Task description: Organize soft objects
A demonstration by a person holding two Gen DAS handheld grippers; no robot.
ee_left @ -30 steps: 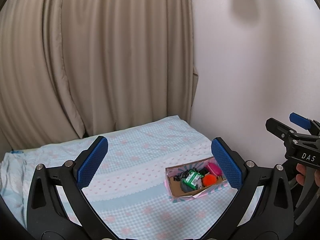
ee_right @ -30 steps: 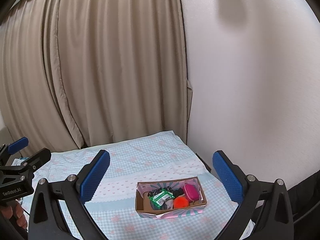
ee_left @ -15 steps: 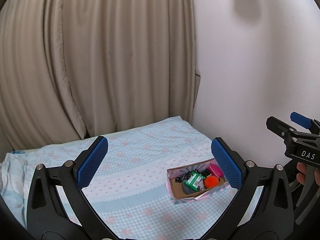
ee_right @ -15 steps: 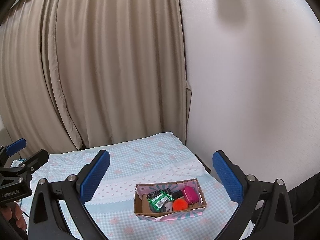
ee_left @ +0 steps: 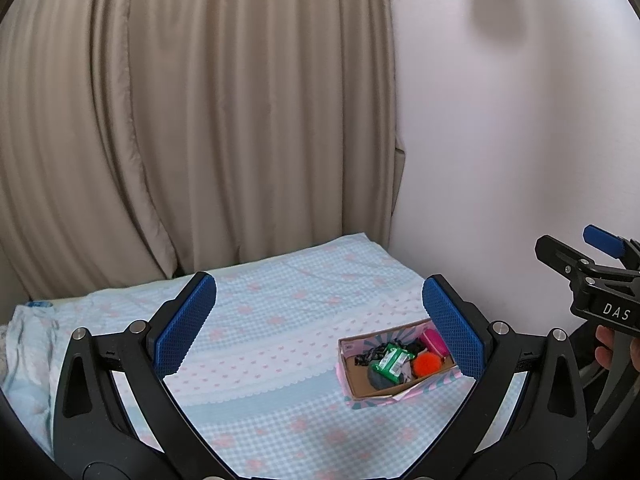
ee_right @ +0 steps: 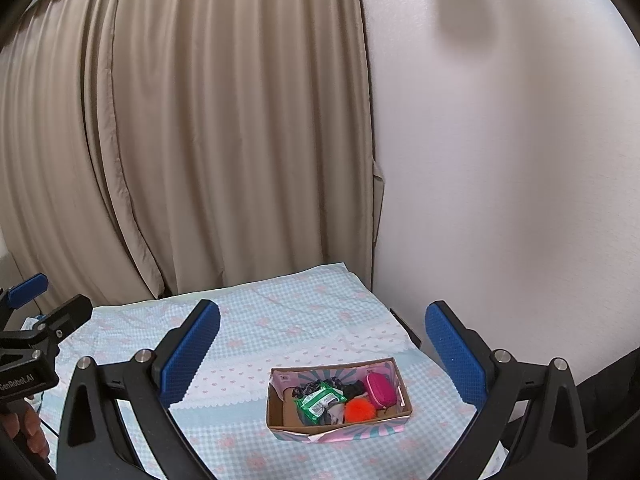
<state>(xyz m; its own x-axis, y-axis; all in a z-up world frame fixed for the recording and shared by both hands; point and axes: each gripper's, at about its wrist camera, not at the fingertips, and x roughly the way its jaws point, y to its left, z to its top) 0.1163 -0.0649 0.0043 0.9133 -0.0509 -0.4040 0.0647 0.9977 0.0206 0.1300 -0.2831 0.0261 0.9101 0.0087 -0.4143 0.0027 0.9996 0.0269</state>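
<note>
A small cardboard box (ee_right: pixel 280 420) with a pink and teal rim sits on the blue checked cloth (ee_right: pixel 280 328). It holds a green packet (ee_right: pixel 318 400), an orange pom-pom (ee_right: pixel 359 409), a pink pouch (ee_right: pixel 380 389) and dark fabric. The same box (ee_left: pixel 360 384) shows in the left wrist view at lower right, with the green packet (ee_left: pixel 390 362) and the orange pom-pom (ee_left: pixel 426 364). My left gripper (ee_left: pixel 318 330) is open and empty, held above the cloth to the left of the box. My right gripper (ee_right: pixel 320 354) is open and empty, above and before the box.
Beige curtains (ee_right: pixel 200 140) hang behind the cloth-covered surface. A white wall (ee_right: pixel 500 160) stands close on the right. The cloth's right edge (ee_right: pixel 400 332) runs near the wall. Rumpled cloth (ee_left: pixel 24 344) lies at the far left.
Both views have shifted only slightly; the box sits a little lower and more to the right in the left wrist view. Both grippers stay open and empty.
</note>
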